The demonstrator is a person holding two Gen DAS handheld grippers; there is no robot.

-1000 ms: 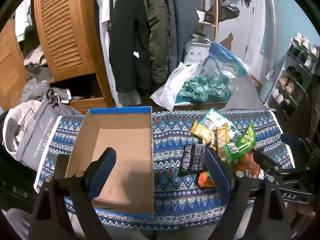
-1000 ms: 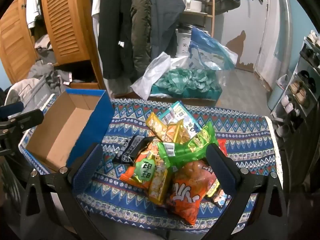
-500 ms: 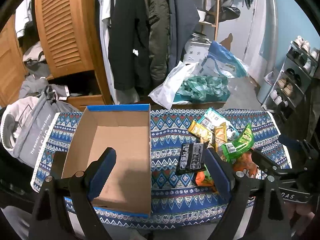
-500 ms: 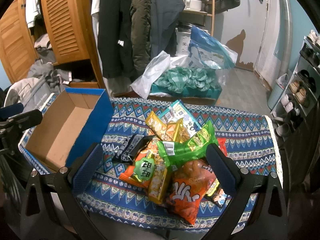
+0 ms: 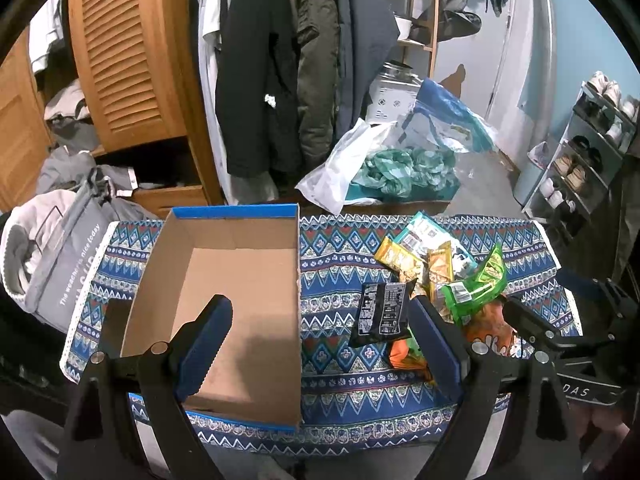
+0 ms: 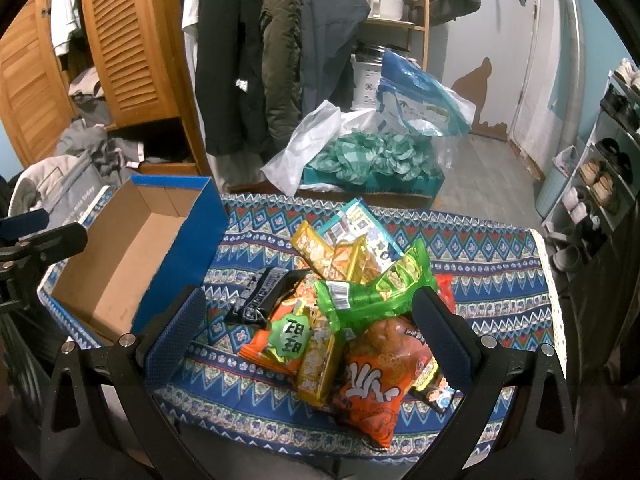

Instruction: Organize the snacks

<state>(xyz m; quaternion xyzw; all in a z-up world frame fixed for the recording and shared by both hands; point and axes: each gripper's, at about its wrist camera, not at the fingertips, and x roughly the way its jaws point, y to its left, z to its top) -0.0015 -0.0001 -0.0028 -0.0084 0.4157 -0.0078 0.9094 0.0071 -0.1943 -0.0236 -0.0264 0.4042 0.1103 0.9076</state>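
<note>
Comparing with a second ago, little has changed: in the left wrist view the open cardboard box with blue outer walls [image 5: 240, 304] sits slightly higher in the frame and the snack pile a touch further up and left, while the right wrist view is nearly the same, the pile only marginally nearer.

The left gripper [image 5: 320, 344] hangs with its blue-padded jaws wide apart and nothing between them. Its left finger overlaps the box floor at lower centre-left; its right finger stands just beside the black snack packet with white print [image 5: 382, 314], at lower centre-right. The box is empty and rests on the blue patterned tablecloth [image 5: 332, 248].

The right gripper [image 6: 316, 332] is likewise spread wide, holding nothing. The pile of snacks lies in the middle of its view, between and just beyond the fingers: an orange crinkled chip bag with white lettering [image 6: 376, 388] at lower centre, a bright green translucent packet [image 6: 372, 292] above it, yellow wrappers [image 6: 320, 252] higher up. The box fills the left of that frame.
</note>
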